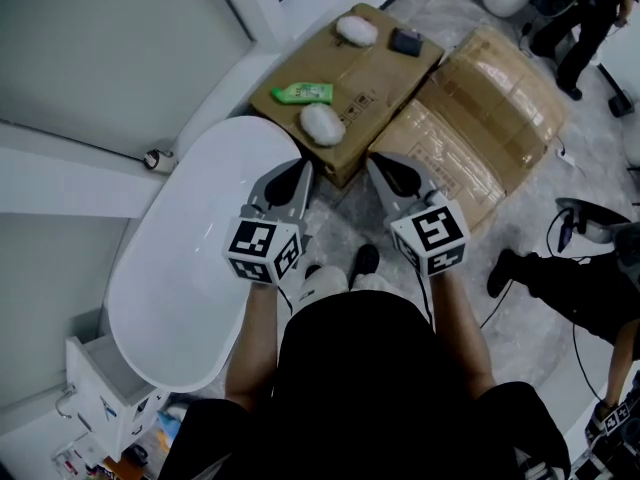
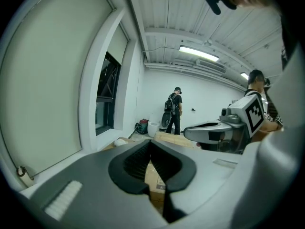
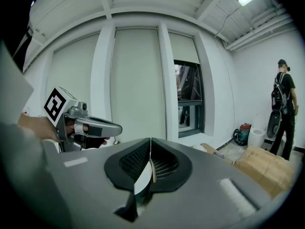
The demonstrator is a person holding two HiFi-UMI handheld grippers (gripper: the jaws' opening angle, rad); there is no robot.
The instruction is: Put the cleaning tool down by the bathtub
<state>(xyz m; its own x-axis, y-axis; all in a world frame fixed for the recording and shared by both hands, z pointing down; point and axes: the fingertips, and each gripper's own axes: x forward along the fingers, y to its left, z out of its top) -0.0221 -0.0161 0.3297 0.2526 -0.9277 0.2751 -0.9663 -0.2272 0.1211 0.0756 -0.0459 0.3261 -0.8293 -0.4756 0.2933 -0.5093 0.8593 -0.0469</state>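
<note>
Two white fluffy cleaning pads lie on a cardboard box (image 1: 372, 76), one (image 1: 322, 124) near its front edge and one (image 1: 356, 30) at its far end. A white oval bathtub (image 1: 180, 268) stands to the left of the box. My left gripper (image 1: 300, 171) hangs over the tub's right end, its jaws shut with nothing between them, as the left gripper view (image 2: 150, 142) also shows. Jaws shut and holding nothing too, my right gripper (image 1: 386, 164) (image 3: 150, 140) hovers over the floor just short of the box. Neither gripper touches a pad.
A green bottle (image 1: 303, 93) and a small dark object (image 1: 405, 41) also lie on the box. Flattened cardboard (image 1: 490, 118) covers the floor to the right. People stand at the right (image 1: 560, 278) and far end (image 1: 590, 18). A white cabinet (image 1: 100, 383) sits by the tub's near end.
</note>
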